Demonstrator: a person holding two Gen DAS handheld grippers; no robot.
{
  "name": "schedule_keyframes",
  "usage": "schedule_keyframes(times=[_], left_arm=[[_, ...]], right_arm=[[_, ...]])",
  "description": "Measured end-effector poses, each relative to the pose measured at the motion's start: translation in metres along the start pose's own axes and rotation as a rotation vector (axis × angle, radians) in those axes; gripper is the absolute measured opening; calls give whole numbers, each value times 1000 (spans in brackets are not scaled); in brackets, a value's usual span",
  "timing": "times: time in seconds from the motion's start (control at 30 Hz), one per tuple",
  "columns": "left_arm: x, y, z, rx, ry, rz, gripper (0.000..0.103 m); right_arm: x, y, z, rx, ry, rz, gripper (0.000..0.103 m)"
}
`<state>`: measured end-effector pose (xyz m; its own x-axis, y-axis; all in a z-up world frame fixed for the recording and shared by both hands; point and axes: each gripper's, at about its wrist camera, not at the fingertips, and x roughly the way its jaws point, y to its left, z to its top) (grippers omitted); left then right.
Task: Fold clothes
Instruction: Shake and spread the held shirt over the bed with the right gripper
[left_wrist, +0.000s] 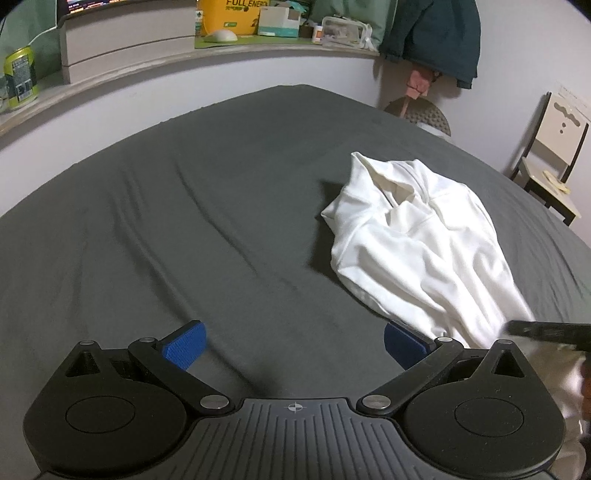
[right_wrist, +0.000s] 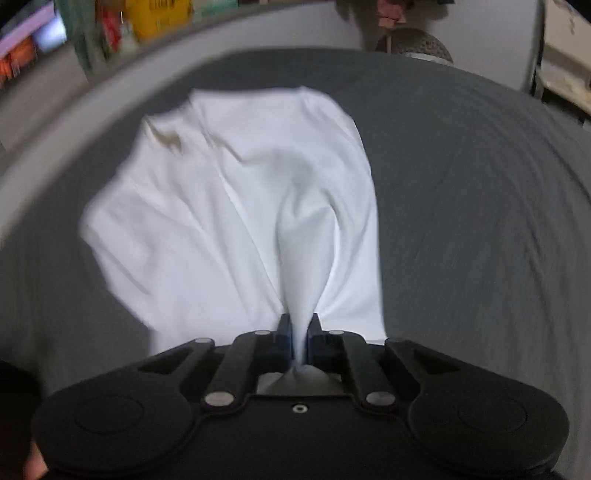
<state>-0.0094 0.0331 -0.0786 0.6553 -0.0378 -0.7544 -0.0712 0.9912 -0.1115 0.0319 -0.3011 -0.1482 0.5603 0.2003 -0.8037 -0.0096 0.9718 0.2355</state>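
The white garment (left_wrist: 417, 236) is lying crumpled on the dark grey bed sheet (left_wrist: 184, 221), toward the right of the left wrist view. The left gripper (left_wrist: 295, 345) is hovering over bare sheet with its blue pads (left_wrist: 183, 349) spread wide, grasping nothing. The right gripper (right_wrist: 299, 332) is pinching a gathered ridge of the garment's near edge between clenched jaws.

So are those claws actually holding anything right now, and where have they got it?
The right claw is shut on a pinched fold at the near edge of the white garment. The left claw is open over the grey sheet, holding nothing.
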Motion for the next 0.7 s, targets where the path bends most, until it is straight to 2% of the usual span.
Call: schedule_keyframes(times=[0.13,0.27,0.33,0.4,0.5,0.53,0.57,0.63,0.7], left_arm=[[1,0,-1,8,0,1,103],[3,1,-1,12,6,0,103],[4,2,-1,12,7,-2,103],[7,1,0,11,12,-5,103],[10,-3,1,22,16,-9,103],[9,-5,1,34,12,-8,103],[9,-7,1,47,9,-6,103],[8,-11,1,75,3,0,103],[9,-13,3,110,10,-1,103]], right_arm=[[-49,-4,-15,30,1,119,6],[-91,-5,-43,15,104,188,6],[-102,-1,-58,-18,161,182,6],[-104,3,-69,-41,214,136,8],[-109,6,-75,-58,207,113,19],[-112,6,-74,-60,186,109,26],[-115,7,-72,-62,166,104,37],[-121,9,-68,-77,122,87,50],[-128,9,-56,-131,65,46,51]])
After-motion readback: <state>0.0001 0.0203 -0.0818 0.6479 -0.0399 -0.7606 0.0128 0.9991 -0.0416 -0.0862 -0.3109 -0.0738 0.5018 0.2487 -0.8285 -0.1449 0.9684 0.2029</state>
